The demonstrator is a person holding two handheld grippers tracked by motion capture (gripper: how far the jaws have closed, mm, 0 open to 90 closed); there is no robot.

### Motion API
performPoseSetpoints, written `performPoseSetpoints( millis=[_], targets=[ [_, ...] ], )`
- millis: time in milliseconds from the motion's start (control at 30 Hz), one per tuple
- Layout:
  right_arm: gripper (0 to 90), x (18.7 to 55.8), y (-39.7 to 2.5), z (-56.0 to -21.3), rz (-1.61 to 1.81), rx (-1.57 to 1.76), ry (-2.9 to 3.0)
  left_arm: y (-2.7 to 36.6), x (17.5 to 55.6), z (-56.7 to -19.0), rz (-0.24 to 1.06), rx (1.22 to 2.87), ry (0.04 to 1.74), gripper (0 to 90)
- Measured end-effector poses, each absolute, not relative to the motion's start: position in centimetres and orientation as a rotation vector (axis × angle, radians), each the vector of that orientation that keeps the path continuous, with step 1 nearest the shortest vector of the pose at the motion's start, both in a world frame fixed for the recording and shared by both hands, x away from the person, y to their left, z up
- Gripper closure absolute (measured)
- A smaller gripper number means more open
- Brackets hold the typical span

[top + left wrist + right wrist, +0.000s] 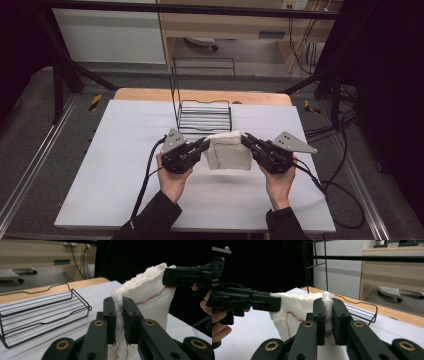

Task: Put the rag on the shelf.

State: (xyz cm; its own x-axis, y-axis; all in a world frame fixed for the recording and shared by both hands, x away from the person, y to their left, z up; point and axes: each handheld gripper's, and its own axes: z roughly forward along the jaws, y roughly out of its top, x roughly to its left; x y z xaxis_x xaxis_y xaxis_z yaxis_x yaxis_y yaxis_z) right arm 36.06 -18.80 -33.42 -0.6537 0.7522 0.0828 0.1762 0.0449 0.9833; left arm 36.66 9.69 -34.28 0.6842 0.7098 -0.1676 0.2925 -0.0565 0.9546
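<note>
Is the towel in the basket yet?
Not yet. Done: both tools have gripped the towel, left tool and right tool each shut on an upper corner. In hand: it hangs between them above the table. Left: the wire basket behind holds nothing.

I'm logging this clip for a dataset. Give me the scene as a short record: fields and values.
held item: white cloth, folded, with coloured stitching
left gripper: shut on the cloth's left upper edge
right gripper: shut on the cloth's right upper edge
cloth state: hanging between the grippers, lower edge at the table or near it
other item: black wire rack, empty, behind the cloth
surface: white table
hands: one on each gripper
</note>
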Motion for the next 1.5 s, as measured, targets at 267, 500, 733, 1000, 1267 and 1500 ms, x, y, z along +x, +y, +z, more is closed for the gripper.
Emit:
performPoseSetpoints(
  millis=[267, 500, 733, 1000, 1267, 1500],
  targets=[
    [82.4, 36.0, -18.1, -32.2, 1.696, 0.915, 1.81, 10.5, 36.8, -33.2, 0.434, 1.593, 0.801, 81.6],
    [82.4, 36.1, -17.1, -31.4, 1.733, 0.899, 1.764, 11.5, 37.1, -32.1, 0.452, 1.556, 0.792, 81.6],
    [82.5, 36.4, -16.3, -30.4, 1.763, 0.882, 1.714, 12.2, 37.4, -30.9, 0.474, 1.516, 0.783, 81.7],
    [82.5, 37.1, -15.5, -29.3, 1.797, 0.871, 1.669, 12.9, 38.0, -29.4, 0.503, 1.48, 0.768, 81.8],
    [82.4, 37.8, -14.9, -28.3, 1.812, 0.865, 1.645, 13.4, 38.6, -28.0, 0.529, 1.451, 0.755, 81.9],
    [82.6, 38.5, -14.2, -26.8, 1.803, 0.839, 1.629, 13.8, 39.2, -26.8, 0.54, 1.425, 0.751, 82.0]
  ],
)
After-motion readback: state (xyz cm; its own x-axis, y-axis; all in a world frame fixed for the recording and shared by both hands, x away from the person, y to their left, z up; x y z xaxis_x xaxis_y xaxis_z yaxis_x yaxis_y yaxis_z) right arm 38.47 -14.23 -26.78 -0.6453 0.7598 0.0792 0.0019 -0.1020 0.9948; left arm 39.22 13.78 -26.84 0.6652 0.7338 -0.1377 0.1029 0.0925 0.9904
